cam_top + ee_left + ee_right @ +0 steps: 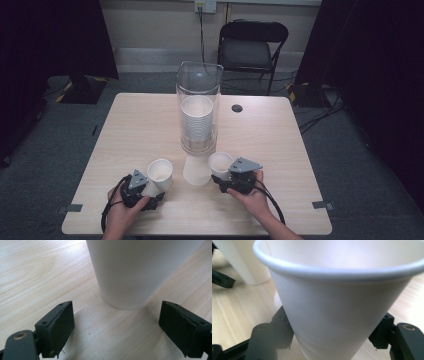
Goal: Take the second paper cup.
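The right gripper (223,176) holds a cup (337,305) between its jaws, near the dispenser (199,107); the left gripper (117,322) has jaws wide, a second cup (135,270) standing just ahead on the counter (140,125).

Both hands reach in from the near edge, each wrapped around a gripper held low over the surface. The left gripper (150,188) has its jaws spread wide with nothing between them. The right gripper (223,176) has its jaws pressed against both sides of a white paper cup (337,305).
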Motion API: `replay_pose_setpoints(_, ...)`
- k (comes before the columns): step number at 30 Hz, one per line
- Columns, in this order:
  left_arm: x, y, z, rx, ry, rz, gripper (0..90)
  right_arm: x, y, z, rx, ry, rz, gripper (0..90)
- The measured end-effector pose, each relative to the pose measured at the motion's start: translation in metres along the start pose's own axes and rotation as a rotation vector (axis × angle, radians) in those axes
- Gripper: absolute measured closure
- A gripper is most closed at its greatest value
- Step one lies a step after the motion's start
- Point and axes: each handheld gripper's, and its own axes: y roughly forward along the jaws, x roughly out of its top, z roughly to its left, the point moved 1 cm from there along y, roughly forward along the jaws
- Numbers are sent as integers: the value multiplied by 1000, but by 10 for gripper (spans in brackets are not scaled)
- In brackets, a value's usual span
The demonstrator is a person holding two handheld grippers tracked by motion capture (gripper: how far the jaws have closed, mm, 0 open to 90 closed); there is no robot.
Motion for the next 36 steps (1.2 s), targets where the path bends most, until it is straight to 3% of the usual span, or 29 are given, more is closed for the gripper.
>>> replay_pose_setpoints(2,0,0,0,-1,0,0,125,-4,-1,-12,-6,19,17,331)
replay_pose_setpoints(10,0,0,0,-1,0,0,125,-14,3,-29,-39,26,55,312)
replay_pose_setpoints(26,0,0,0,0,0,0,125,-19,6,-34,-61,36,88,287)
replay_pose_setpoints(36,0,0,0,0,0,0,125,-19,1,-34,-74,38,93,191)
